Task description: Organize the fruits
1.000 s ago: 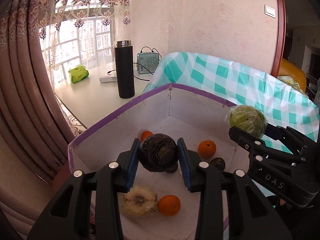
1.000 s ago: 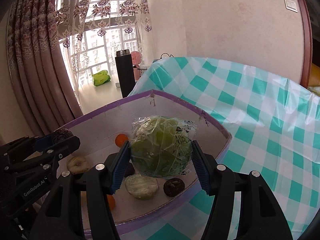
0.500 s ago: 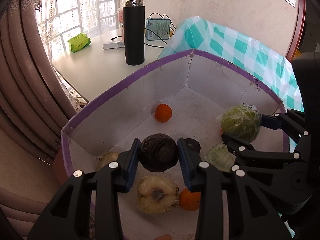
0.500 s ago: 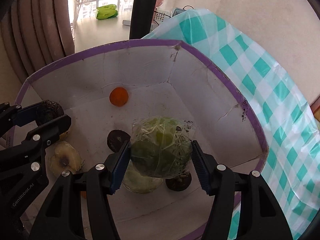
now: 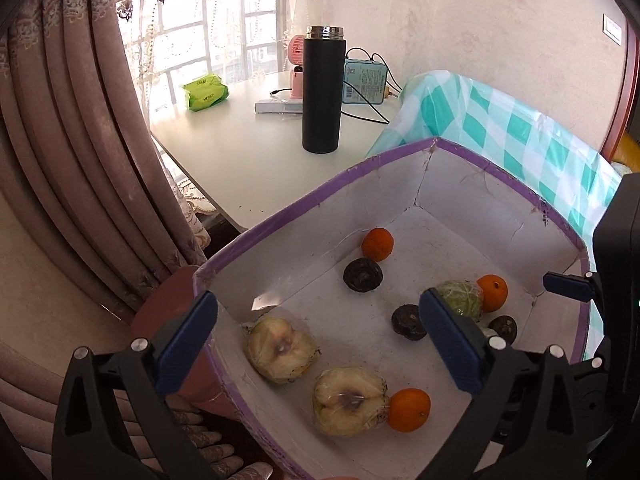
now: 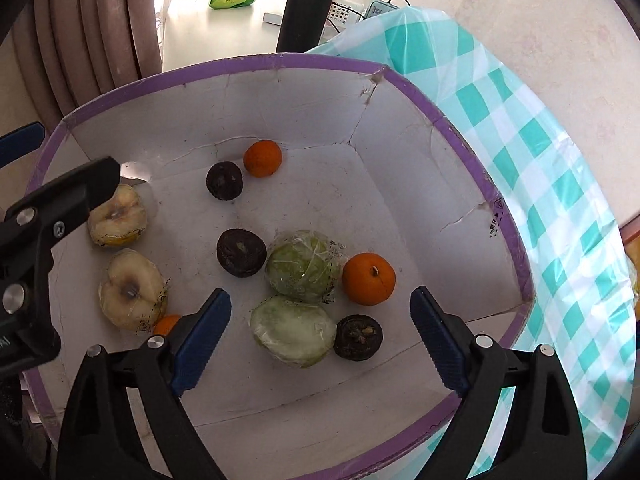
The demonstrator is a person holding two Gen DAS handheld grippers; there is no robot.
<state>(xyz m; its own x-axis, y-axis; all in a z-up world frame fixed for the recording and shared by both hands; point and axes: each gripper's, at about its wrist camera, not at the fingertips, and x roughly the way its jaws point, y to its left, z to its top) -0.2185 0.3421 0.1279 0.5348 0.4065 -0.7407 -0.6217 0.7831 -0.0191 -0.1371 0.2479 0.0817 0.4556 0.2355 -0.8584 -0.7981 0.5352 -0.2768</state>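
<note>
Both fruits now lie in the box (image 6: 472, 168): left hand-held gripper (image 5: 316, 344) spread over it, right hand-held gripper (image 6: 320, 334) spread above the wrapped cabbage (image 6: 303, 267)

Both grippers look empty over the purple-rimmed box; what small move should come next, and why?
Probably lift both away. The left gripper and right gripper are open and empty, while the plastic-wrapped green cabbage lies inside the purple-rimmed white cardboard box.
</note>
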